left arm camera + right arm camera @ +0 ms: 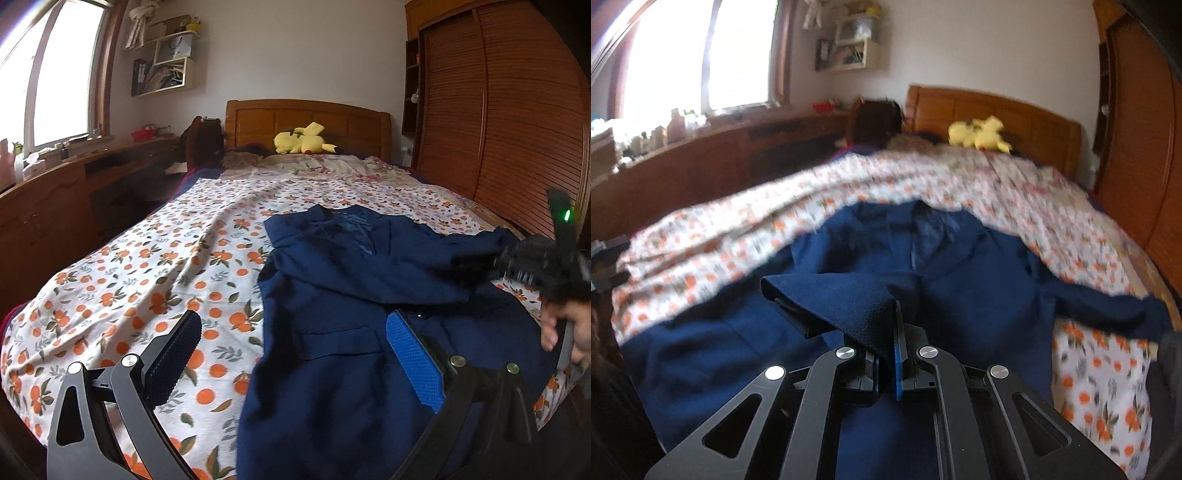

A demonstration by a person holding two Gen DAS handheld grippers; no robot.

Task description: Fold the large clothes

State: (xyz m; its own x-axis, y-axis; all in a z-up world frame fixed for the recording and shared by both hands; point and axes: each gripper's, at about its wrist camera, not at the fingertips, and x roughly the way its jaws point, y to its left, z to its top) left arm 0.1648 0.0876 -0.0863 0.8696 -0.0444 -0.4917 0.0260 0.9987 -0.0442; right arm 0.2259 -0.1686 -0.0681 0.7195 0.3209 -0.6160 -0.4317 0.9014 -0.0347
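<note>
A dark blue jacket [332, 280] lies flat on the bed, front side up, collar toward the headboard. One sleeve [476, 242] is folded across the chest. In the right wrist view a corner of blue cloth [860, 306] is lifted and pinched.

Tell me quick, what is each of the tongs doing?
Left tongs: open, holding nothing.
Right tongs: closed on a fold of the navy jacket.
</note>
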